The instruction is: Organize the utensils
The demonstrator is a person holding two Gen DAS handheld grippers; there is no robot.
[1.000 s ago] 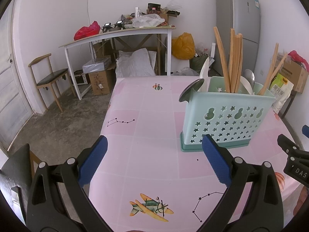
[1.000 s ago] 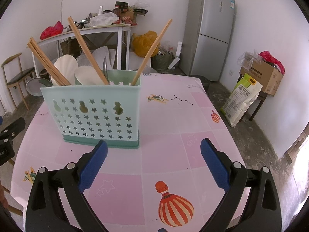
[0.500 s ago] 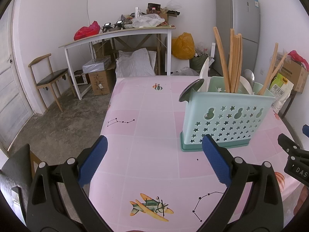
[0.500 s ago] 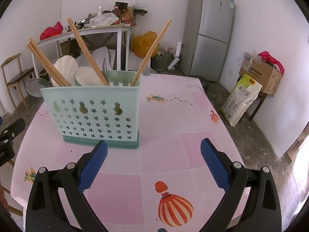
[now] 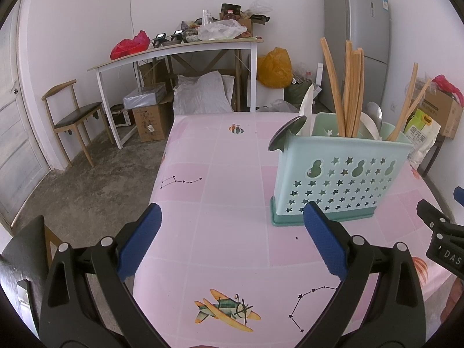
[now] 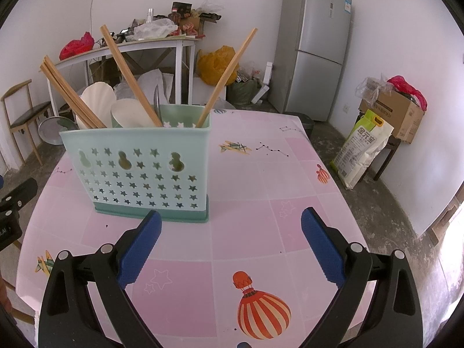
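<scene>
A mint-green utensil caddy (image 5: 336, 174) with star holes stands upright on the pink table (image 5: 220, 174). It holds wooden chopsticks (image 5: 348, 92), white spoons (image 6: 95, 98) and metal spoons (image 5: 285, 136). The caddy also shows in the right wrist view (image 6: 139, 174). My left gripper (image 5: 232, 232) is open and empty, low over the table, to the left of the caddy and nearer than it. My right gripper (image 6: 229, 232) is open and empty, to the right of the caddy and nearer than it.
The table edge drops to a concrete floor (image 5: 87, 179) on the left. A wooden chair (image 5: 72, 116), a cluttered white desk (image 5: 174, 49), a grey fridge (image 6: 316, 46), a rice bag (image 6: 362, 150) and a cardboard box (image 6: 397, 116) stand around the room.
</scene>
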